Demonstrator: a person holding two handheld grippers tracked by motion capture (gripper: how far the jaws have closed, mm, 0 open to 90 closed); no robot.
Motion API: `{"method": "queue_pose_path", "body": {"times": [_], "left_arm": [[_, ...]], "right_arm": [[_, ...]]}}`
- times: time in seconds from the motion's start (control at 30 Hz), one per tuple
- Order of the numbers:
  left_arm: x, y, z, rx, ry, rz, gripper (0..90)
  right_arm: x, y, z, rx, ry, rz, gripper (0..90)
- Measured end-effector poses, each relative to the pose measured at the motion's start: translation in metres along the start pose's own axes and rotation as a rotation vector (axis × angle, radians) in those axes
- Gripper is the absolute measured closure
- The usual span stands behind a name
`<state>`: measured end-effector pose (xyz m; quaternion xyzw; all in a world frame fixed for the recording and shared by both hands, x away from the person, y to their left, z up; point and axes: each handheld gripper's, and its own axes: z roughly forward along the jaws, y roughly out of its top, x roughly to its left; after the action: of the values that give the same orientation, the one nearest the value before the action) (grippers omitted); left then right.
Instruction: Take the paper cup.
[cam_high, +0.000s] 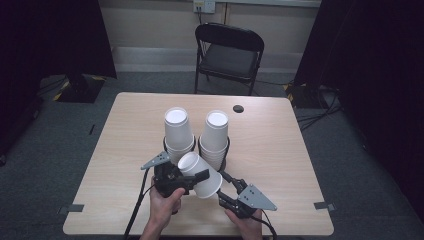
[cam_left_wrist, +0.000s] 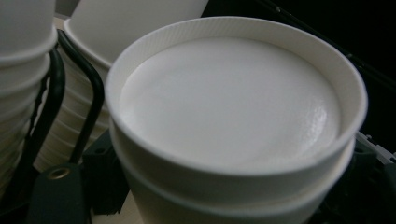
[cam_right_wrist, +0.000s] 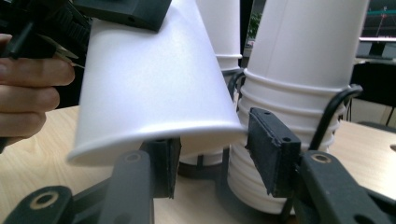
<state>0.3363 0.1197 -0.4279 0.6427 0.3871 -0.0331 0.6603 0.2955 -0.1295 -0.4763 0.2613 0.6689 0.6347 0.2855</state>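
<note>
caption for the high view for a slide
Left tongs hold a tilted white cup before two cup stacks.

Our left black hand-held gripper (cam_high: 192, 179) is clamped on a white paper cup (cam_high: 201, 176), tilted, our left hand (cam_high: 167, 202) wrapped round its grip. Our right black hand-held gripper (cam_high: 229, 186), jaws spread, points toward the cup's rim, gripped by our right hand (cam_high: 245, 226).

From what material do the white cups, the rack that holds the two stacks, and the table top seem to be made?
Cups: probably coated paper; matte white walls with a faint sheen, a rolled rim and a finely ribbed band near the base.
Rack: apparently metal wire coated in glossy black; thin bent loops around the stacks.
Table top: pale wood-look laminate, perhaps; a printed grain and a smooth, even surface.
</note>
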Motion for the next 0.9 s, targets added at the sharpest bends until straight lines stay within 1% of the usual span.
{"method": "queue_pose_path", "body": {"times": [0.03,0.07,0.13,0.23,0.3,0.4,0.43,0.47,0.5,0.53,0.57,0.6,0.63,0.67,0.73,0.77,0.8,0.83,0.9], "left_arm": [[-0.001,-0.001,0.000,0.008,-0.025,-0.015,19.4],[-0.003,-0.001,0.000,0.011,-0.041,-0.015,19.4],[-0.009,-0.002,0.001,0.023,-0.036,0.002,19.4],[-0.012,-0.003,0.003,0.034,-0.052,0.003,19.3],[-0.012,-0.004,0.005,0.050,-0.069,-0.013,19.3],[-0.011,-0.006,0.009,0.065,-0.097,-0.036,19.3],[-0.012,-0.007,0.011,0.060,-0.095,-0.047,19.1],[-0.013,-0.007,0.010,0.057,-0.088,-0.042,19.0],[-0.013,-0.007,0.009,0.051,-0.087,-0.042,18.8],[-0.014,-0.006,0.009,0.051,-0.084,-0.047,18.7],[-0.014,-0.006,0.009,0.061,-0.086,-0.040,18.5],[-0.015,-0.007,0.009,0.059,-0.088,-0.035,18.0],[-0.015,-0.006,0.009,0.062,-0.087,-0.021,17.7],[-0.015,-0.006,0.009,0.063,-0.082,-0.012,16.7],[-0.016,-0.005,0.008,0.060,-0.064,0.011,15.0],[-0.015,-0.005,0.007,0.063,-0.054,0.022,13.9],[-0.015,-0.004,0.007,0.066,-0.051,0.026,12.4],[-0.014,-0.004,0.007,0.069,-0.054,0.026,12.1],[-0.014,-0.004,0.007,0.066,-0.047,0.021,11.8]], "right_arm": [[0.000,0.000,0.001,0.000,0.003,-0.011,54.6],[0.001,0.000,0.003,0.000,0.005,-0.020,54.5],[0.002,0.000,0.004,-0.009,0.023,-0.043,54.5],[0.004,0.000,0.004,-0.024,0.021,-0.055,55.6],[0.003,0.001,0.004,-0.043,0.012,-0.054,58.4],[0.002,0.002,0.003,-0.065,0.013,-0.068,62.0],[0.002,0.002,0.004,-0.069,0.022,-0.070,64.5],[0.002,0.003,0.004,-0.068,0.021,-0.072,66.7],[0.002,0.002,0.004,-0.061,0.018,-0.070,72.6],[0.001,0.002,0.004,-0.055,0.017,-0.065,75.9],[0.000,0.001,0.003,-0.061,0.023,-0.057,76.6],[-0.001,0.000,0.002,-0.073,0.024,-0.042,77.4],[-0.002,0.001,0.002,-0.075,0.024,-0.037,78.1],[-0.002,0.001,0.001,-0.074,0.034,-0.040,79.7],[-0.001,0.001,0.000,-0.081,0.028,-0.049,80.8],[-0.002,0.001,-0.001,-0.084,0.029,-0.044,81.5],[-0.003,0.001,-0.002,-0.087,0.030,-0.042,82.1],[-0.003,0.001,-0.002,-0.087,0.025,-0.042,82.2],[-0.003,0.001,-0.002,-0.088,0.027,-0.046,82.5]]}}
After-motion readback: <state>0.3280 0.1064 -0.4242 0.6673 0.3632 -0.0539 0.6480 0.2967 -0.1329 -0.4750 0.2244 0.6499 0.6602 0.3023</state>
